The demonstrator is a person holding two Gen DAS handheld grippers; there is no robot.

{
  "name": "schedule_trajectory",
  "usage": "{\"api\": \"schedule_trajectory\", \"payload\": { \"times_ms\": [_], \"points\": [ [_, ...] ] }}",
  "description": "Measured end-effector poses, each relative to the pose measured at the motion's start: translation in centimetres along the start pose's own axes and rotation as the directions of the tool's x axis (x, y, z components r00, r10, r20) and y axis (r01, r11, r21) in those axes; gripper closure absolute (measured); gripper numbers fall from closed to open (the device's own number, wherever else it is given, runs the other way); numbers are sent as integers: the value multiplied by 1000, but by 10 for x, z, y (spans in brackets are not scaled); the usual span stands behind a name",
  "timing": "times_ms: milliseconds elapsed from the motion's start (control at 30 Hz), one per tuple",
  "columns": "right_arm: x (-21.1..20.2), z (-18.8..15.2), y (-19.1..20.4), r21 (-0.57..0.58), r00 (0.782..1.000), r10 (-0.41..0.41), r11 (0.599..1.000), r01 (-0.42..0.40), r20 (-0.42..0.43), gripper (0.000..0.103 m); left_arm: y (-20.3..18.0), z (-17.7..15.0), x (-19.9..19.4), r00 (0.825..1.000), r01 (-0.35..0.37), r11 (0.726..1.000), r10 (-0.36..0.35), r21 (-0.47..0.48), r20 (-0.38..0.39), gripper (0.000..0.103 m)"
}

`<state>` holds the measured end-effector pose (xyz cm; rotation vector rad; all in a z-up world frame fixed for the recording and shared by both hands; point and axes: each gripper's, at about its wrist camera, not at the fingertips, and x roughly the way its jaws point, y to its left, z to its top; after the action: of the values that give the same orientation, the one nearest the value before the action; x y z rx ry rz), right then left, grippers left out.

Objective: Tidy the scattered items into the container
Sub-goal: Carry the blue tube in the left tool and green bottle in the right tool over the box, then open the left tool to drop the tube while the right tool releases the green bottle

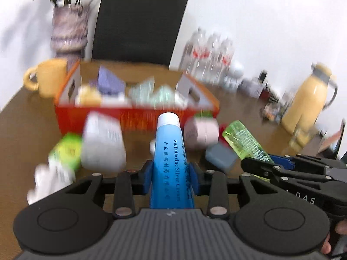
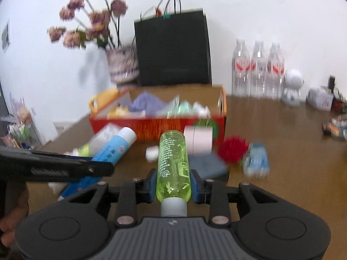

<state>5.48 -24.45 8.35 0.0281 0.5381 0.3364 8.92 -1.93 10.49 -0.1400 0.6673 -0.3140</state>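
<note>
Blue cream tube [image 1: 168, 158], white cap forward, "Sulfadiazine Silver Cream" printed along it, clamped between the left gripper [image 1: 171, 178] fingers, pointing at the box. Green transparent bottle [image 2: 173, 164], white cap toward the camera, clamped lengthwise in the right gripper [image 2: 173, 187]. Orange-red cardboard box [image 2: 156, 127] sits open on the wooden table, already holding purple, mint and yellow packs; details blurred. On the table in front of the box: white box [image 1: 103, 143], pink roll [image 2: 198, 139], grey-blue pad [image 2: 206, 164], red fuzzy item [image 2: 233, 149], light-blue pack [image 2: 256, 159].
</note>
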Motion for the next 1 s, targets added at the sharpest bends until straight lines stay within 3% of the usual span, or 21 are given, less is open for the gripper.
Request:
{"api": "schedule_trajectory", "payload": {
  "times_ms": [100, 233, 367, 500, 600, 767, 800, 867, 933, 1000],
  "points": [
    [15, 42, -10, 11, 998, -18, 1000, 17, 55, 73, 11, 51, 17, 1000, -9, 1000, 10, -8, 24, 67],
    [41, 99, -22, 35, 992, -47, 998, 43, 117, 73, 26, 112, 81, 999, -14, 997, 11, -74, -40, 67],
    [109, 146, -34, 72, 995, -86, 994, 83, 42, 73, 46, 154, 158, 988, -77, 992, 62, -105, -139, 67],
    [184, 162, -53, 102, 989, -81, 990, 94, -125, 73, 55, 167, 212, 964, -168, 982, 145, -86, -224, 67],
    [220, 157, -55, 80, 977, -108, 989, 124, -184, 73, 58, 164, 238, 948, -211, 977, 194, -42, -251, 67],
    [264, 151, -59, 51, 959, -150, 985, 167, -242, 73, 72, 154, 278, 930, -187, 979, 149, -85, -335, 66],
    [267, 152, -59, 51, 958, -155, 984, 172, -243, 73, 72, 151, 283, 926, -197, 977, 159, -77, -343, 64],
    [274, 153, -61, 52, 955, -165, 982, 183, -245, 72, 70, 153, 284, 929, -233, 971, 207, -48, -307, 47],
    [280, 154, -62, 53, 953, -175, 980, 194, -247, 63, 65, 160, 278, 937, -237, 971, 221, -29, -270, 18],
    [287, 155, -64, 54, 951, -185, 977, 205, -249, 51, 62, 166, 274, 940, -244, 970, 234, -11, -247, 19]
  ]
}}
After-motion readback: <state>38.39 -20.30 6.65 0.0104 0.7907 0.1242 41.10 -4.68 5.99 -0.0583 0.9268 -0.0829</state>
